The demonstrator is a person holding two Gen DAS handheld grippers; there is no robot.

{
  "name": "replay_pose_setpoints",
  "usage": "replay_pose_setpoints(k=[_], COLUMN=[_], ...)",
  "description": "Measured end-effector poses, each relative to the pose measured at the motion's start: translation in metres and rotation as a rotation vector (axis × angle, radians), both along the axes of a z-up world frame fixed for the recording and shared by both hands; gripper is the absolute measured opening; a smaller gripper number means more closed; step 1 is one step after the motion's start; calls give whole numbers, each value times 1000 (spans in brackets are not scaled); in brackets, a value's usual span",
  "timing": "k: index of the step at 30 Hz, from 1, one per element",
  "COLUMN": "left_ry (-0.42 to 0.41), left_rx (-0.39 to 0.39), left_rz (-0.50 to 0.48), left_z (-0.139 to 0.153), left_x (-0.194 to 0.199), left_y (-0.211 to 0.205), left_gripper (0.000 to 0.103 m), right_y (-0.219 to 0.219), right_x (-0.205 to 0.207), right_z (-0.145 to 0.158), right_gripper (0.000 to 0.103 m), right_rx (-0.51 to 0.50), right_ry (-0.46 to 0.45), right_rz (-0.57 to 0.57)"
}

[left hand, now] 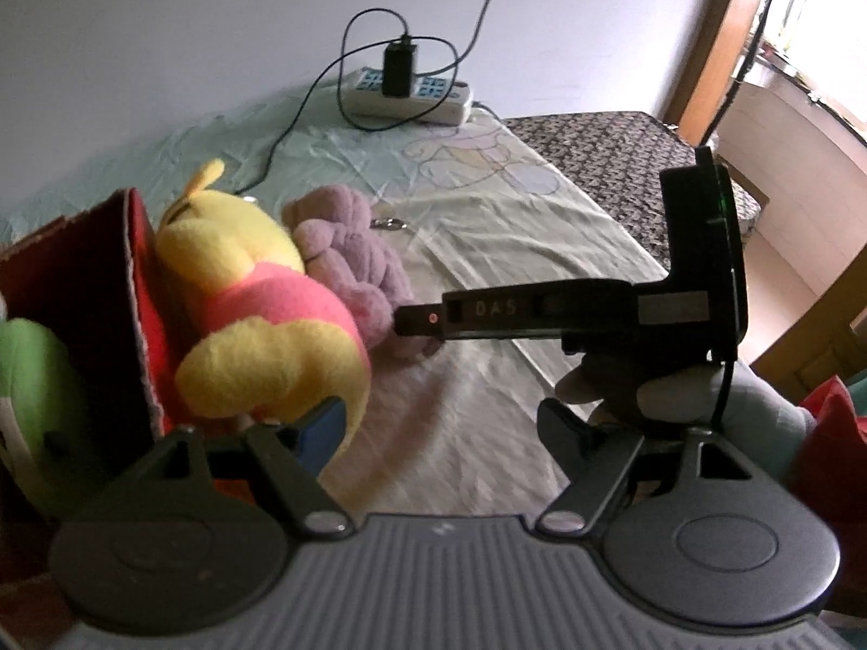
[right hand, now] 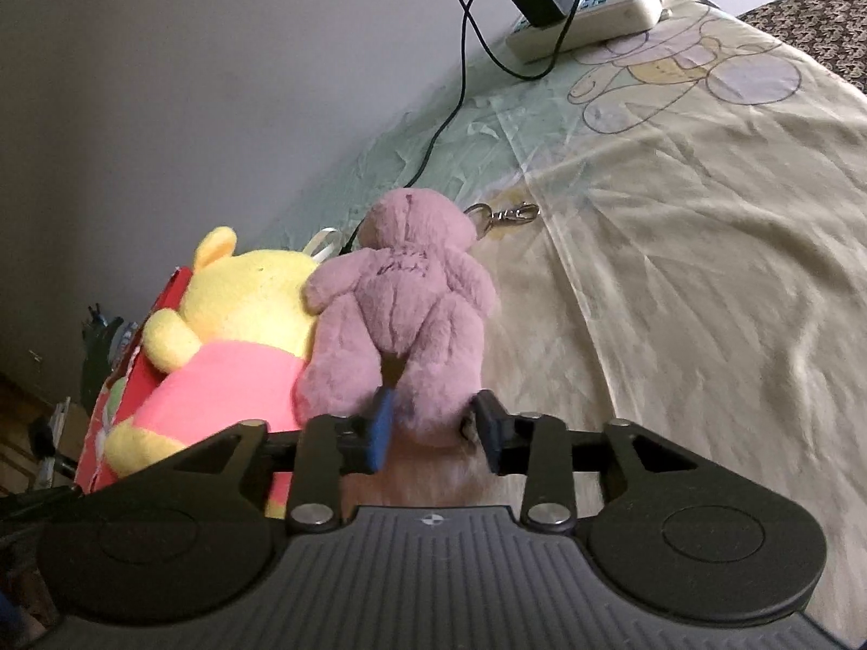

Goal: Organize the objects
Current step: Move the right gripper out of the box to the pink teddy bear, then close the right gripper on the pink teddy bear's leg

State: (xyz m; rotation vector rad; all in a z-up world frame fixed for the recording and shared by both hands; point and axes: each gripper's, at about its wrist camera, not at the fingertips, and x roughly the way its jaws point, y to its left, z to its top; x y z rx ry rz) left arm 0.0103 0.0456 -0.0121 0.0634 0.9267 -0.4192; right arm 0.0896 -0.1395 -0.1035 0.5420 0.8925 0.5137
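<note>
The right tool (right hand: 431,428) is partly spread, its jaws either side of a leg of the pink bear (right hand: 403,298), which lies face down on the bed (right hand: 677,249) at centre frame, touching the yellow plush (right hand: 238,336). Contact is unclear, so this looks like the pick-up. The left tool (left hand: 441,422) gapes wide, empty. Next: close, lift, carry it to the red box (left hand: 70,281) at far left.

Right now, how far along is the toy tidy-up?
Done: a green plush sits inside the red box. In hand: right gripper fingers straddle the purple bear's leg, not clearly clamped. Left: the yellow bear lies on the bed against the box; left gripper open.
</note>
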Motion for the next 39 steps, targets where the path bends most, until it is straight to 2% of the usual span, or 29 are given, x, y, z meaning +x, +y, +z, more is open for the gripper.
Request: replay_pose_setpoints(k=[3, 7, 15, 20, 26, 32, 39], left_ry=[7, 9, 8, 9, 23, 57, 105], left_rx=[4, 21, 15, 6, -22, -84, -139], left_rz=[10, 14, -17, -67, -134, -192, -239], left_z=[0, -1, 1, 1, 0, -3, -12], left_x=[2, 3, -1, -9, -20, -29, -32], left_y=[0, -3, -7, -12, -17, -22, -34], left_gripper=[79, 80, 80, 81, 81, 81, 81], right_y=[2, 3, -18, -38, -56, -76, -89], right_x=[6, 8, -3, -25, -65, -105, -147], right_z=[-8, -9, 3, 15, 25, 31, 31], right_gripper=[38, 33, 31, 31, 31, 31, 31], right_rx=[15, 21, 35, 12, -65, -133, -190], right_ry=[26, 25, 24, 11, 7, 14, 37], right_rz=[6, 21, -2, -31, -51, -70, -33])
